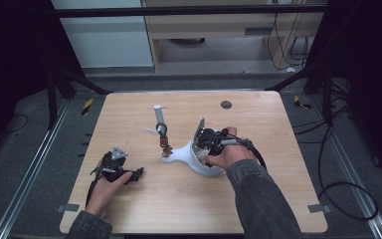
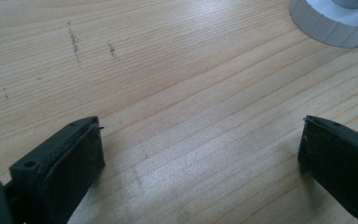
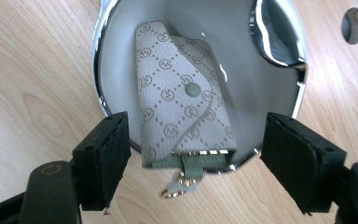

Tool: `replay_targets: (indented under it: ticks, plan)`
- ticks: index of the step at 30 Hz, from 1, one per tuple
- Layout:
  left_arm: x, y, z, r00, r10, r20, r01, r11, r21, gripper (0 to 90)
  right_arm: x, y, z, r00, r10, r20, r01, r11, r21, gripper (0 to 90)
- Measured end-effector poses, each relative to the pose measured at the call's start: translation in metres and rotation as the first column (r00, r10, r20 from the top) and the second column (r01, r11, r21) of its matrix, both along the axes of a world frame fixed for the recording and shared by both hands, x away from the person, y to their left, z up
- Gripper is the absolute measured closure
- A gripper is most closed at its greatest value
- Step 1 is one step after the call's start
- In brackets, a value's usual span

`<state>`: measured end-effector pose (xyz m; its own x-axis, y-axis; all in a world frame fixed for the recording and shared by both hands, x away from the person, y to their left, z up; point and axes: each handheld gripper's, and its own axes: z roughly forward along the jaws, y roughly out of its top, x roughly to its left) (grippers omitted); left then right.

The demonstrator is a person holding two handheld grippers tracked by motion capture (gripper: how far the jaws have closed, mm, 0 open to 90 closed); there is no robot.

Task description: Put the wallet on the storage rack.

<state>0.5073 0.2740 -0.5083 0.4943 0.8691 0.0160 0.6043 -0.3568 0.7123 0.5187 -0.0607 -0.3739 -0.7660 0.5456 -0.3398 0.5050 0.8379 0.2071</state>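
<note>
The key pouch lies in the bowl, long axis running away between the right tool's parted, empty jaws; the left tool gapes wide, well apart.

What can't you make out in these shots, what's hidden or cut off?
- Key pouch: in the high view the person's right hand and the right tool cover it.
- White bowl: its far rim is cut off by the top edge of the right gripper view.
- Ribbed white base: cut off at the top edge of the left gripper view.
- Small stand: too small in the high view to identify.
</note>
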Motion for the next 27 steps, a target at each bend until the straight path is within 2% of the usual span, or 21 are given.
replay_targets:
  ticks: [8,14,19,21,23,25,27]
  plan:
    - [0.0,0.0,0.0,1.0,-0.001,0.0,0.001,1.0,0.0,0.0,-0.012,-0.018,0.017,0.9996,-0.008,0.028,0.006,0.9981,0.061,22.9]
    - [0.0,0.0,0.0,1.0,-0.003,-0.001,0.003,1.0,0.001,0.0,-0.015,-0.031,0.024,0.998,-0.016,0.061,0.008,0.9925,0.122,14.1]
    - [0.0,0.0,0.0,1.0,-0.002,0.001,0.002,1.0,0.0,0.0,-0.016,-0.042,0.028,0.9936,-0.034,0.108,0.011,0.9774,0.211,6.6]
    - [0.0,0.0,0.0,1.0,-0.002,0.001,0.002,1.0,-0.001,0.0,-0.015,-0.047,0.031,0.9921,-0.043,0.118,0.012,0.9676,0.252,6.1]
    - [0.0,0.0,0.0,1.0,-0.002,0.002,0.002,1.0,-0.001,0.0,-0.014,-0.052,0.034,0.9897,-0.062,0.129,0.021,0.9539,0.3,5.5]
    - [0.001,0.0,0.0,1.0,-0.005,0.002,0.005,1.0,0.002,0.0,-0.012,-0.056,0.037,0.9878,-0.056,0.145,0.005,0.9448,0.328,5.0]
    - [0.0,0.0,0.0,1.0,-0.002,0.001,0.002,1.0,-0.001,0.0,-0.01,-0.06,0.04,0.9851,-0.065,0.159,0.007,0.9407,0.339,5.0]
